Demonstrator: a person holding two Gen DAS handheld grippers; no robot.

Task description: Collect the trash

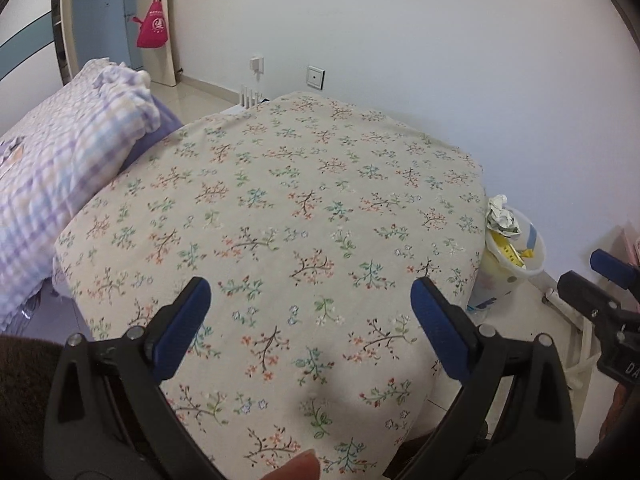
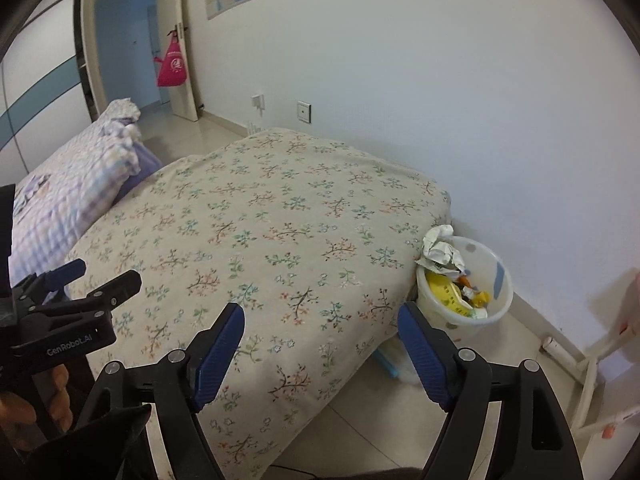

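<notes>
"GenRobot.AI" printed in white on black body of left gripper (image 2: 80,276), seen left of right claw. Partial "DA" on right gripper (image 1: 614,268).

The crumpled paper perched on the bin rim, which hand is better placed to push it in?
Probably right: the crumpled paper and bin lie just beyond the open right gripper, farther from the left gripper.

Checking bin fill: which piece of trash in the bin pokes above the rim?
The crumpled white paper wad, perched on the white bin at the rim nearest the floral-covered table. The yellow wrappers lie lower, inside the bin.
</notes>
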